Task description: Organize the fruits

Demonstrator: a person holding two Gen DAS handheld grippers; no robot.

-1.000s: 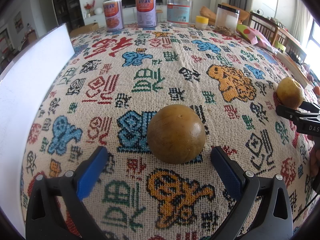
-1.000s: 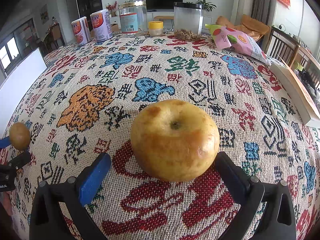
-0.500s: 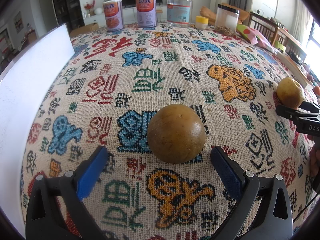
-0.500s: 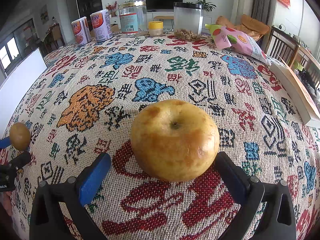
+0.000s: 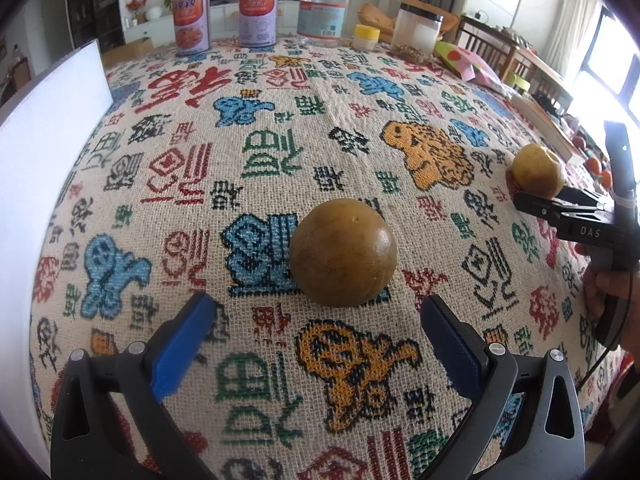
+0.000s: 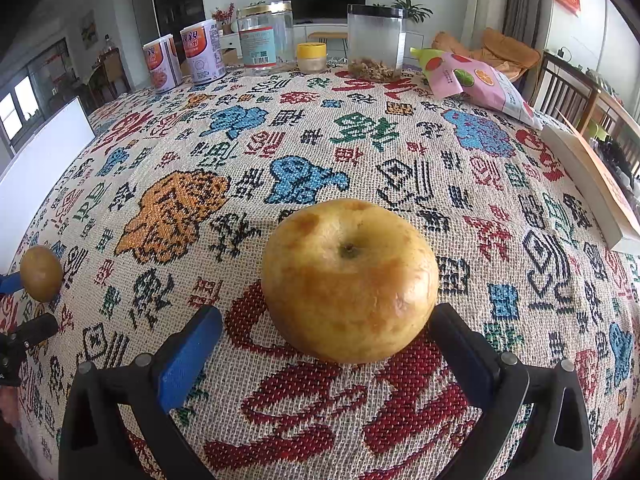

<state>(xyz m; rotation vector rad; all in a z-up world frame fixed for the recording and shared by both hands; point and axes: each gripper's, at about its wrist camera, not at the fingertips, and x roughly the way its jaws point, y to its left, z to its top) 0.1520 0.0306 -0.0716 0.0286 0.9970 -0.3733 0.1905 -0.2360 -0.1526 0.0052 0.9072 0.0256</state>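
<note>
A round brown fruit [image 5: 343, 252] rests on the patterned tablecloth [image 5: 280, 140], just ahead of my left gripper [image 5: 317, 303]. That gripper is open, and its blue pads stand on either side without touching the fruit. A yellow apple [image 6: 350, 280] sits on the cloth between the fingers of my right gripper [image 6: 324, 315], which is also open. The right pad is at the apple's side; the left pad stands clear of it. From the left wrist view the apple [image 5: 538, 174] shows at the far right. From the right wrist view the brown fruit [image 6: 41, 273] shows at the far left.
Two cans [image 5: 224, 20], a clear jar [image 5: 324, 12], a small yellow-lidded jar [image 6: 311, 57] and a black-lidded jar [image 6: 375, 42] line the far edge. A snack bag [image 6: 476, 84] and a book [image 6: 592, 184] lie right. A white board [image 5: 44, 168] stands left.
The left wrist view has shifted a little and the brown fruit looks slightly smaller and farther off. The apple and the right gripper stay as they were.
</note>
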